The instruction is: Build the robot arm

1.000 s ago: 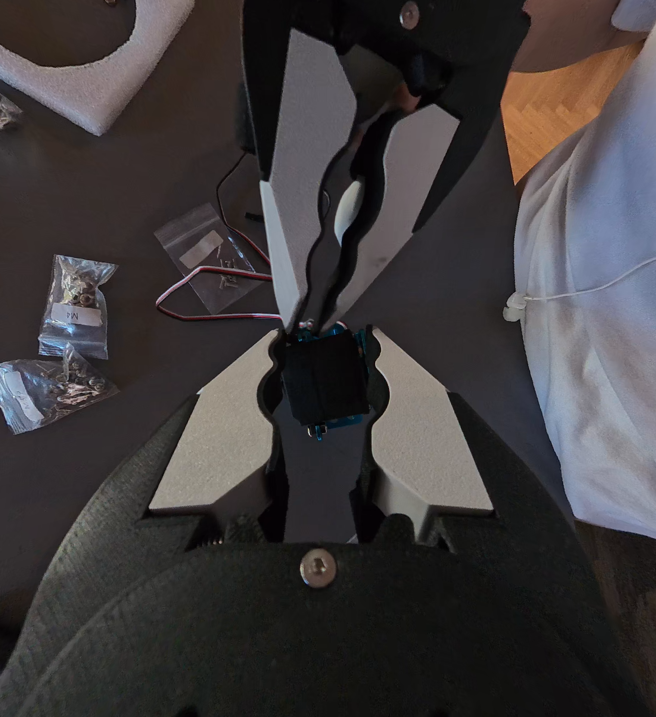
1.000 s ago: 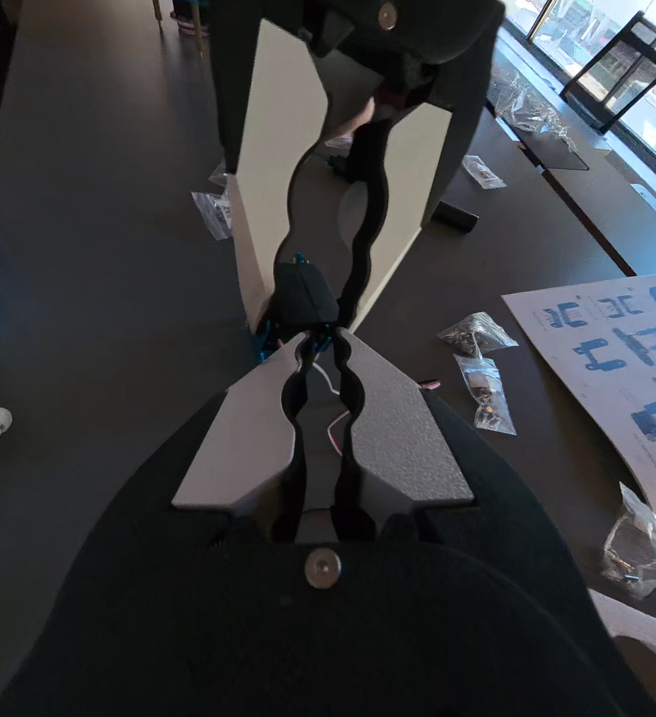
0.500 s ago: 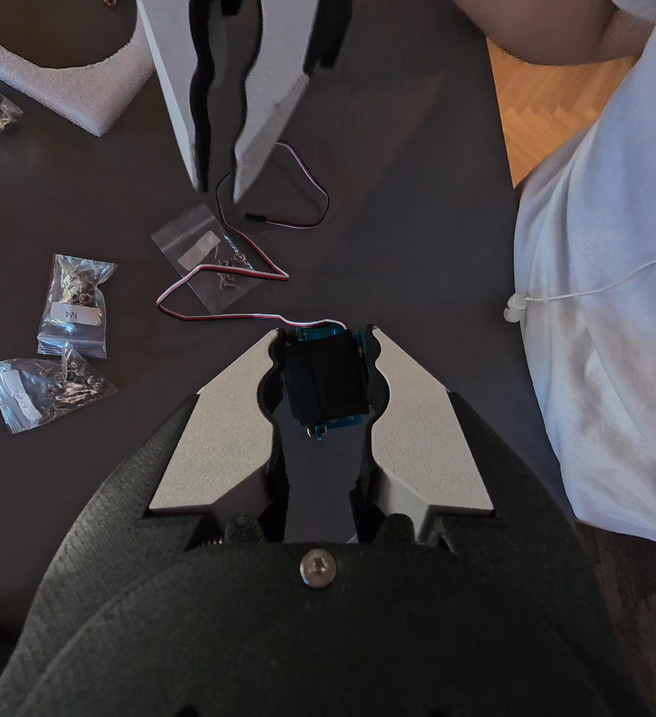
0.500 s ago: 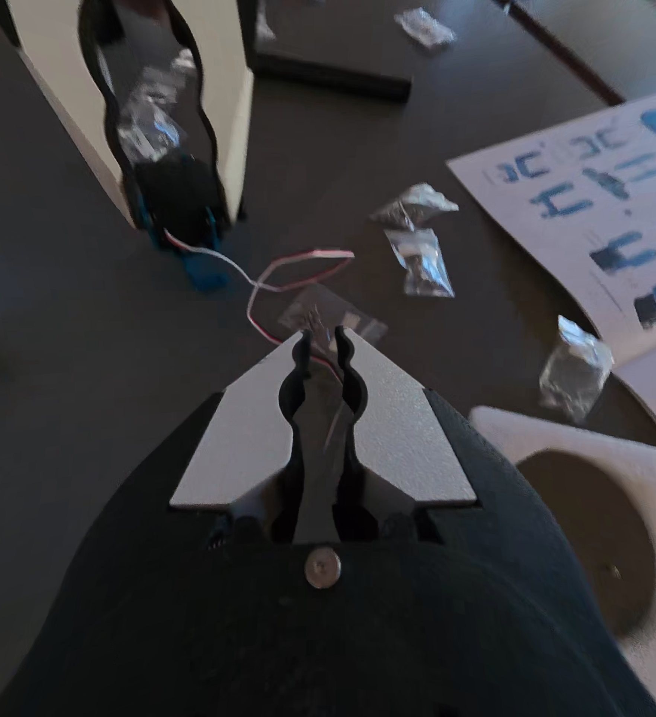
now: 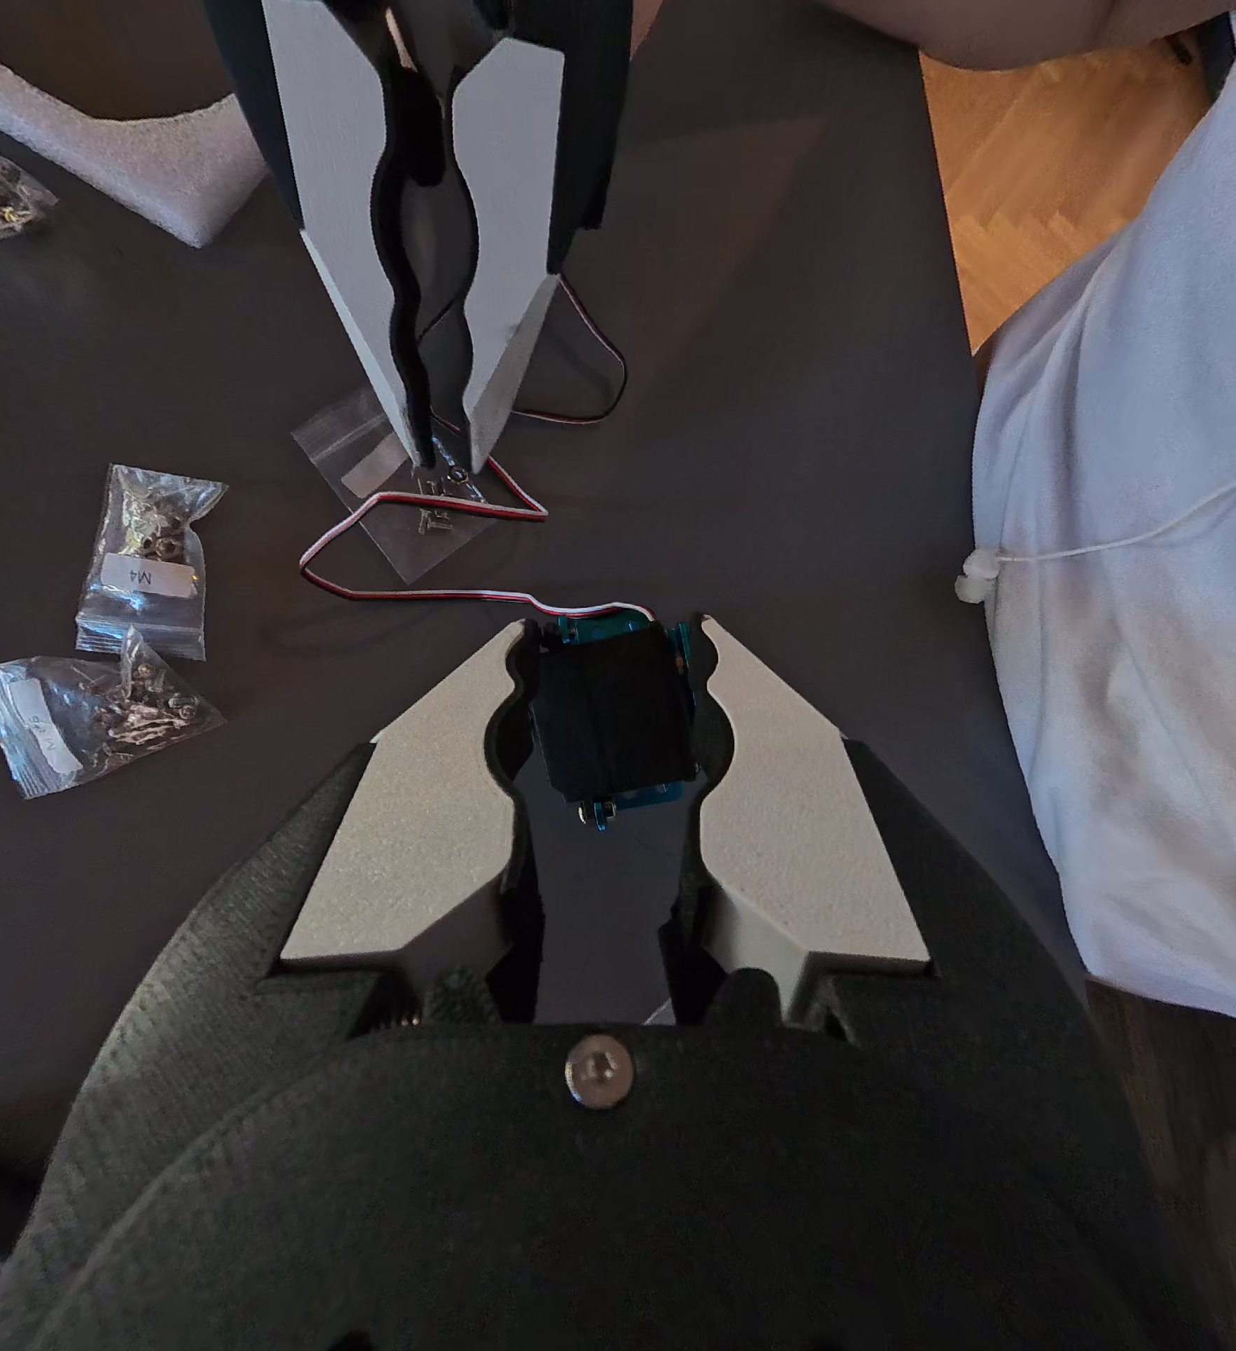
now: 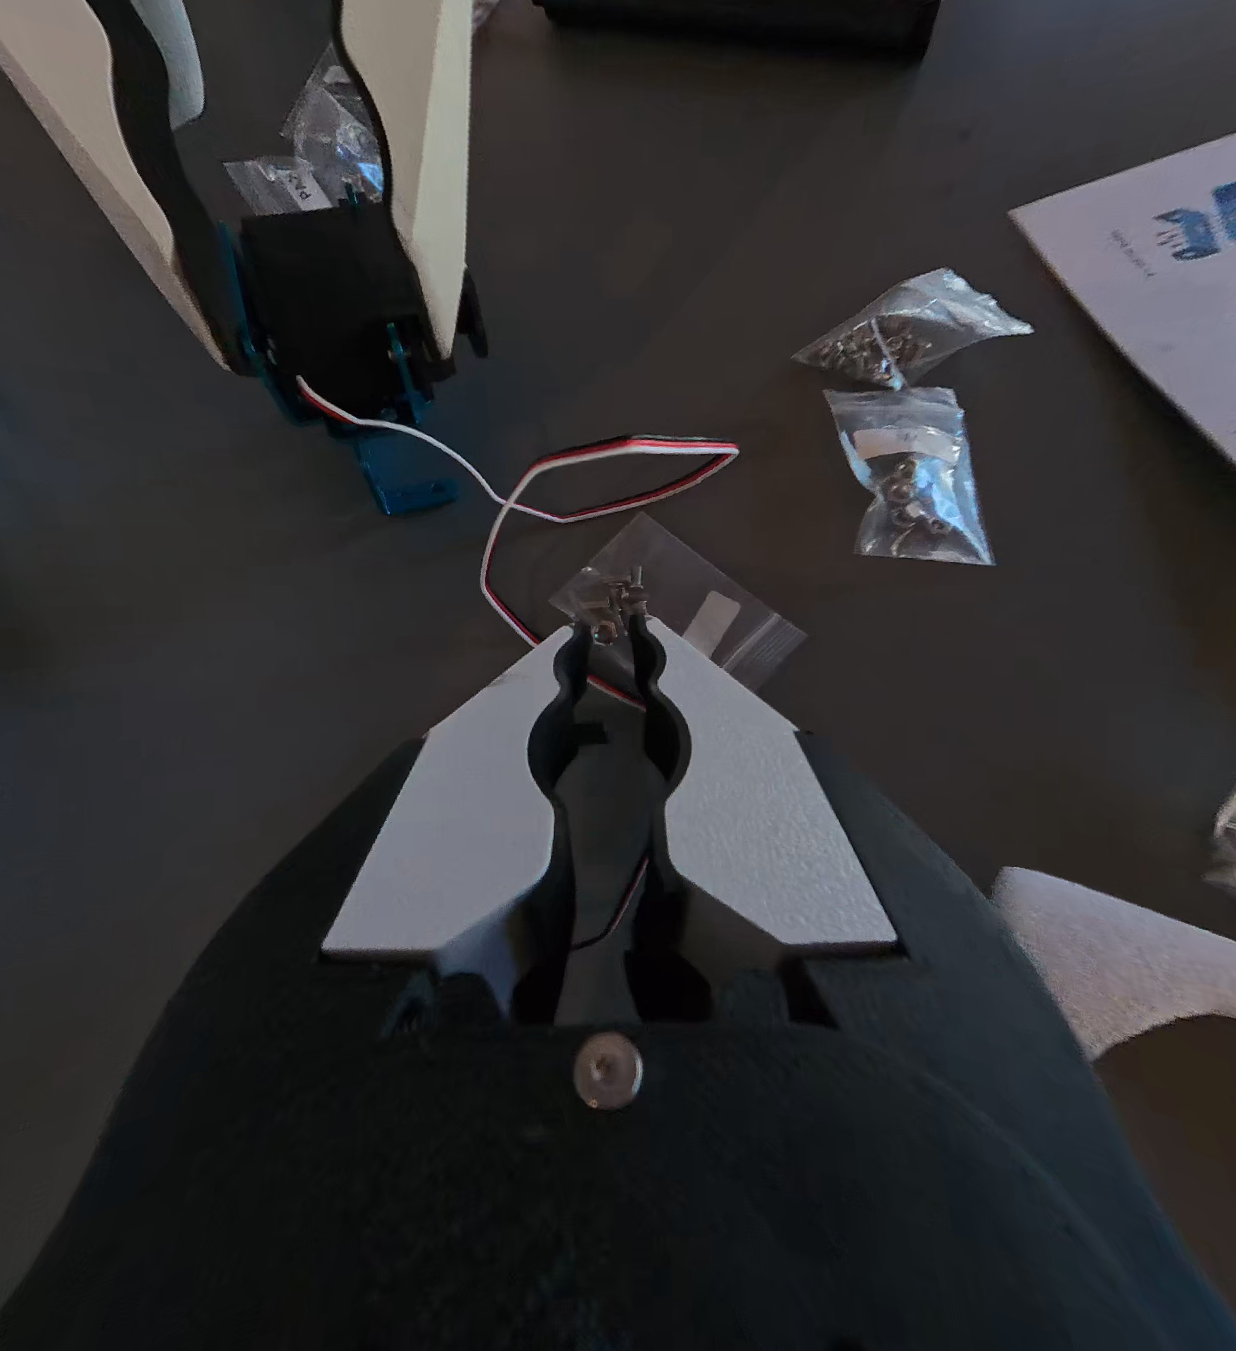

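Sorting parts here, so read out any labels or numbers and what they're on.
I won't quote writing; it stands here.
Clear plastic screw bag: short handwritten white label.
Second clear bag: handwritten label, blurred.
White printed sheet: blue shapes, tiny blurred print.

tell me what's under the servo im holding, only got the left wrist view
observer: a blue bracket plate juts out below the servo, towards the right gripper.
operator: where does the wire go by the right jaws
observer: the servo wire loops over the table, then runs back between those jaws; their tips sit over the screws in the flat bag.
operator: anything past the bags on that side
observer: a white sheet printed in blue lies beyond the two screw bags.
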Tool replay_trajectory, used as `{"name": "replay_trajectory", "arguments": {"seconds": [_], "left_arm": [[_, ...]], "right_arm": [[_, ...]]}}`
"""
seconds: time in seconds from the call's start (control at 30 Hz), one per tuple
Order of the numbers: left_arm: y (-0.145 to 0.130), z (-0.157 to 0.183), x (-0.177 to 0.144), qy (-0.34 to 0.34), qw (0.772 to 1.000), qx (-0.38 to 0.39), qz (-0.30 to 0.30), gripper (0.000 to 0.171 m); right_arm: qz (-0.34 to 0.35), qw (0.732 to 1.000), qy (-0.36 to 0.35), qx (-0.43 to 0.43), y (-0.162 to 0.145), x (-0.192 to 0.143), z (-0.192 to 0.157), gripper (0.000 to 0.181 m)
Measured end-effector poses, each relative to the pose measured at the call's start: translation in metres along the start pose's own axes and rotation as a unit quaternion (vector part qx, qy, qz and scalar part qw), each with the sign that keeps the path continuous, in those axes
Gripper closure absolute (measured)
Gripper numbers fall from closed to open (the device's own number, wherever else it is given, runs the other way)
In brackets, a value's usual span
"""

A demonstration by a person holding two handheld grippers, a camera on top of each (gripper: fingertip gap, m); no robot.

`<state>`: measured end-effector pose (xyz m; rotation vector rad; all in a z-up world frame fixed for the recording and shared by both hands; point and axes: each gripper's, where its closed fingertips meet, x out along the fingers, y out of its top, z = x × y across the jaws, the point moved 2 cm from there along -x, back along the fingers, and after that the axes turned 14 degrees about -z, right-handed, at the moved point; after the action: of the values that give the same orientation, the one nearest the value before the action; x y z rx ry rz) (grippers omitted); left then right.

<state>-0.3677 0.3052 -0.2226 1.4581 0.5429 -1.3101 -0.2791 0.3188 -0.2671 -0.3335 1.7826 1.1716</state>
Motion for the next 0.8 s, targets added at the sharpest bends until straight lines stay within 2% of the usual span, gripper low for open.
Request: {"name": "replay_trajectory", "arguments": {"seconds": [0.23, 0.47, 0.67, 0.8], "left_arm": [[0.000, 0.000, 0.000, -0.003, 1.000, -0.005, 0.015, 0.130], [-0.001, 0.000, 0.000, -0.005, 0.999, -0.011, 0.037, 0.131], [-0.001, 0.000, 0.000, -0.003, 0.999, 0.000, 0.048, 0.131], [0.000, -0.001, 0.001, -0.005, 0.998, 0.000, 0.066, 0.130]], "right_arm": [[0.003, 1.000, -0.009, -0.010, -0.003, 0.005, 0.000, 0.169], [0.018, 0.999, -0.016, -0.045, -0.002, 0.005, -0.004, 0.179], [0.059, 0.998, -0.009, -0.037, 0.007, -0.010, -0.004, 0.180], [0.102, 0.994, -0.011, -0.040, 0.028, -0.030, -0.008, 0.180]]}}
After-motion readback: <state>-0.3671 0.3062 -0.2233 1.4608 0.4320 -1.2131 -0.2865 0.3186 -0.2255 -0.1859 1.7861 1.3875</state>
